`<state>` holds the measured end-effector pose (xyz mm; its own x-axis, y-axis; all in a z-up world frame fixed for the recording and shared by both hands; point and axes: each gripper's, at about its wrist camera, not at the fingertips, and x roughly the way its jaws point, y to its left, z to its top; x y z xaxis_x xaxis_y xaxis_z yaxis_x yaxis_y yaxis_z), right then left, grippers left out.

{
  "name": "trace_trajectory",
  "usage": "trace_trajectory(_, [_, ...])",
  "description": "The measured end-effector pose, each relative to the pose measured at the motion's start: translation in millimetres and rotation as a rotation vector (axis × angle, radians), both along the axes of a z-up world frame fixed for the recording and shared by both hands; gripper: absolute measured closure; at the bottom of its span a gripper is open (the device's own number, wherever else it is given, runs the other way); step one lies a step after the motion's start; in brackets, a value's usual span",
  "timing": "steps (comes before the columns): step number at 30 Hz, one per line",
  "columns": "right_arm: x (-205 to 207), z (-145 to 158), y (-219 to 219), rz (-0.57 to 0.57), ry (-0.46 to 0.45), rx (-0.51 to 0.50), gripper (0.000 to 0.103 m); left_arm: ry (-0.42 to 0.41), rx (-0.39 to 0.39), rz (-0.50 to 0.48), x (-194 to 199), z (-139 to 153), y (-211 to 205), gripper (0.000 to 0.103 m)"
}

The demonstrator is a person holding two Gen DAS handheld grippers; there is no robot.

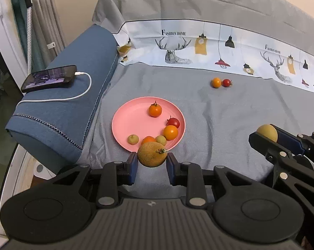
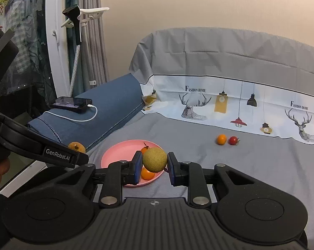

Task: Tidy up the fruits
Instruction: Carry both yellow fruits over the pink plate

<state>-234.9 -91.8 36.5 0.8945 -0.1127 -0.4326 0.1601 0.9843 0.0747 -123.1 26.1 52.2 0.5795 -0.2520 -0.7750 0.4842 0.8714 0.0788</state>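
Both views are evenly lit by soft, warm indoor light. Only faint shadows are cast under the fruits on the pink plate (image 1: pixel 131 123). Straight lines are bent toward the frame edges, and dark vignetting is seen in the corners.

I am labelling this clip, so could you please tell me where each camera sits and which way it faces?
Left wrist: on the left gripper, looking down at the pink plate; it holds a brown round fruit; the right gripper shows too.
Right wrist: on the right gripper, lower, facing the sofa back; it holds a tan round fruit.
Shared: plate, phone, two loose tomatoes.
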Motion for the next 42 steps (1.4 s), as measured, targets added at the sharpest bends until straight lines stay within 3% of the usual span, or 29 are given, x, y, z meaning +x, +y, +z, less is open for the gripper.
trace_trajectory(19, [8.3,-2.8,5.9,0.016,0.041,-0.015,0.077,0.025,-0.024,0.014,6.4,-4.3,7.3,0.07])
trace_trajectory(42, [84.0,-33.6,-9.4,0.027,0.17,-0.001,0.077,0.108,0.019,0.075,83.2,-43.5,-1.0,0.07])
